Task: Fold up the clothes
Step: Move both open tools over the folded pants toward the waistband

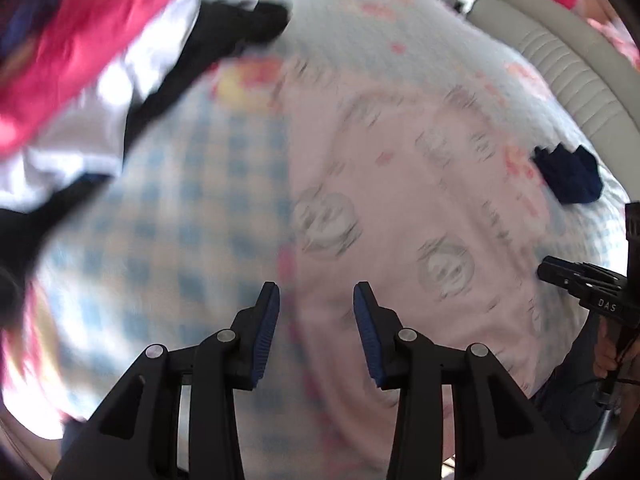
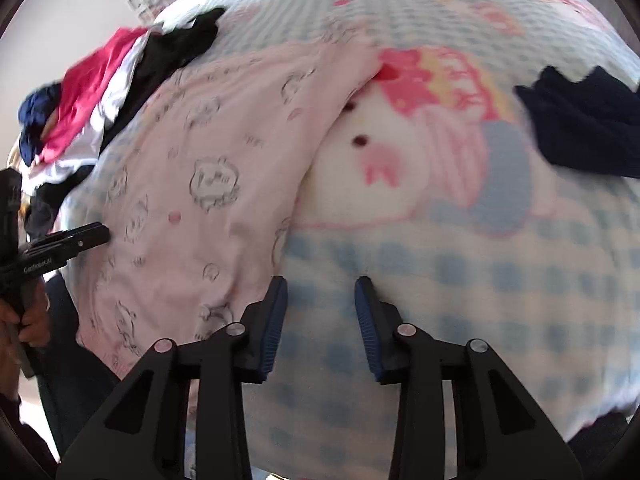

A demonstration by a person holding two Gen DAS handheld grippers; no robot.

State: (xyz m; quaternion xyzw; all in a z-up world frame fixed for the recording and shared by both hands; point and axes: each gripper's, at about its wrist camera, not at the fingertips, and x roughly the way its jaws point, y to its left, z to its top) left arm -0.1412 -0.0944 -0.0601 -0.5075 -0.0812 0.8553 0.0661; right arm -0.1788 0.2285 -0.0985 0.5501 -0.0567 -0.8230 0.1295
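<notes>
A pale pink garment with grey cartoon prints [image 1: 400, 208] lies spread flat on the blue checked bed cover [image 1: 180, 216]; it also shows in the right wrist view [image 2: 208, 176]. My left gripper [image 1: 316, 300] is open and empty, above the garment's left edge. My right gripper [image 2: 320, 296] is open and empty, over the bed cover [image 2: 460, 280] just right of the garment. The left gripper also shows in the right wrist view [image 2: 96, 234] at the garment's left side. The right gripper also shows in the left wrist view [image 1: 550, 270], at the garment's right side.
A pile of red, white and black clothes [image 1: 92, 64] lies at the far left of the bed, also in the right wrist view [image 2: 100, 92]. A folded navy garment [image 1: 568, 176] sits at the right, also in the right wrist view [image 2: 584, 128]. A grey padded headboard [image 1: 560, 64] borders the bed.
</notes>
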